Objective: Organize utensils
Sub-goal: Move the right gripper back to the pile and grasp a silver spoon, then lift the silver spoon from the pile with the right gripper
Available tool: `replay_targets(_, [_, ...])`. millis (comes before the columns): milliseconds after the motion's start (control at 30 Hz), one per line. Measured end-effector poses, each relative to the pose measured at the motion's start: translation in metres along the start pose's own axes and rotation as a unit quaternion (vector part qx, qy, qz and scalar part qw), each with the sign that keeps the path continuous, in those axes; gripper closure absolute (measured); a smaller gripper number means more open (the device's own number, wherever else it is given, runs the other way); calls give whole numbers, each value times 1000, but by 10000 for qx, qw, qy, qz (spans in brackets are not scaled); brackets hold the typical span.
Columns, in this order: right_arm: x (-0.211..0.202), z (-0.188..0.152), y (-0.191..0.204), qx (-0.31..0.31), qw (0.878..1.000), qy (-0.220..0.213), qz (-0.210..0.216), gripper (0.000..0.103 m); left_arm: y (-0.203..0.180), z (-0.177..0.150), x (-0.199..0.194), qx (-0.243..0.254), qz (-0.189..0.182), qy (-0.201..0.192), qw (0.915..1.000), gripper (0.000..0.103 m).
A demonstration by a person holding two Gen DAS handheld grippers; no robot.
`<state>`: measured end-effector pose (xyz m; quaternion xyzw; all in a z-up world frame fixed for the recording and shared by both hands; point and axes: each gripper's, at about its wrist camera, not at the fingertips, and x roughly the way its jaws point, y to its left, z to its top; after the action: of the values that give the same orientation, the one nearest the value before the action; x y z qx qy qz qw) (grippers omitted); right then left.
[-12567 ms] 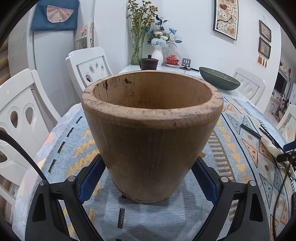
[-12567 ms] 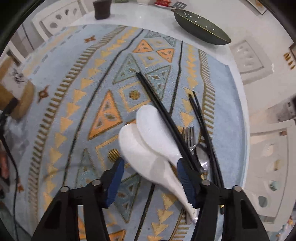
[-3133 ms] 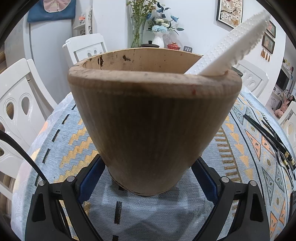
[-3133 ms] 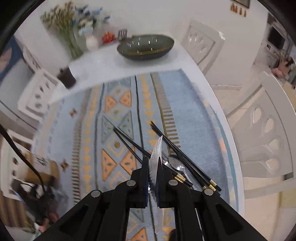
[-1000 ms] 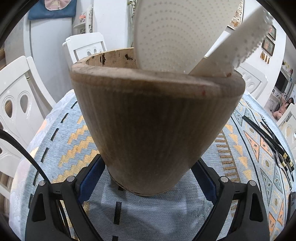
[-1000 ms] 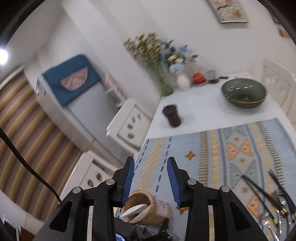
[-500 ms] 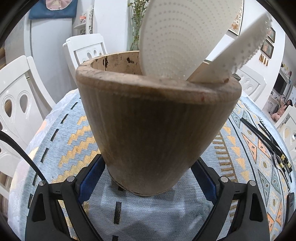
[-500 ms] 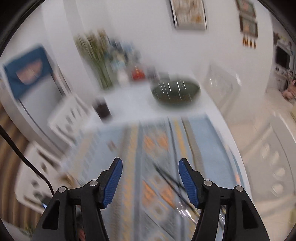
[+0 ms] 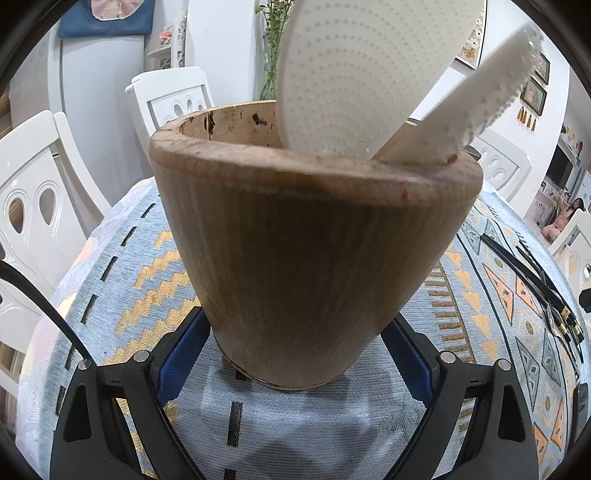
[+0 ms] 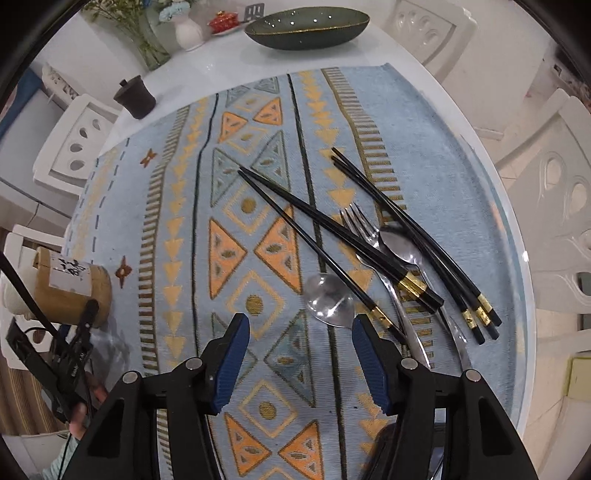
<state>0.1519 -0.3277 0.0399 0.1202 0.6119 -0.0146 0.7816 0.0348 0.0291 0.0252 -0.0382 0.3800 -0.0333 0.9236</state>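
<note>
My left gripper [image 9: 295,354] is shut on the base of a wooden utensil holder [image 9: 314,258] standing on the patterned cloth. Two white dotted rice paddles [image 9: 362,74] [image 9: 472,99] stick out of the holder. My right gripper [image 10: 300,343] points down over the cloth, open and empty; its jaws have just been closing a little. A metal spoon [image 10: 328,301] lies just beyond its fingertips. Past that lie a fork [image 10: 364,229], a second spoon [image 10: 400,245] and two pairs of black chopsticks [image 10: 332,225] [image 10: 413,236]. The right wrist view shows the holder [image 10: 70,284] at far left.
A dark green bowl [image 10: 306,24], a dark lidded cup [image 10: 135,98] and a white vase [image 10: 188,31] stand on the white tabletop beyond the cloth. White chairs [image 10: 561,229] ring the table. The table's edge curves close to the right of the utensils.
The right gripper has swung from facing the room to pointing down over the utensils, and its jaws stand wider than a second ago. The left gripper, the holder and both paddles have stayed put.
</note>
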Motion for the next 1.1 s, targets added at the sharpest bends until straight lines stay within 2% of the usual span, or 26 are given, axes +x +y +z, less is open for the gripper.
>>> replay_targets(333, [53,3,-1,-438,9941,886,-454,47,0,0,0,-2,-5,0,10000,10])
replay_targets(500, [69,4,-10,-313,9930,1043,-452,47,1,-1,1,5,5,20,10000,10])
replay_targets(733, [75,4,-3,-524,9921,977,-591,45,2,-3,3,27,39,54,10000,10])
replay_targets(767, [78,2,1,-538,9919,974,-608,47,2,-2,4,28,44,58,10000,10])
replay_targets(867, [75,5,7,-546,9931,891,-541,67,2,-2,4,27,42,57,10000,10])
replay_targets(900, [75,7,8,-505,9935,900,-485,70,2,-2,4,26,42,56,10000,10])
replay_targets(967, [75,12,6,-296,9943,933,-427,73,1,-2,4,25,40,56,10000,10])
replay_targets(1100, [73,20,-8,155,9949,990,-147,73,2,-2,4,27,42,57,10000,10])
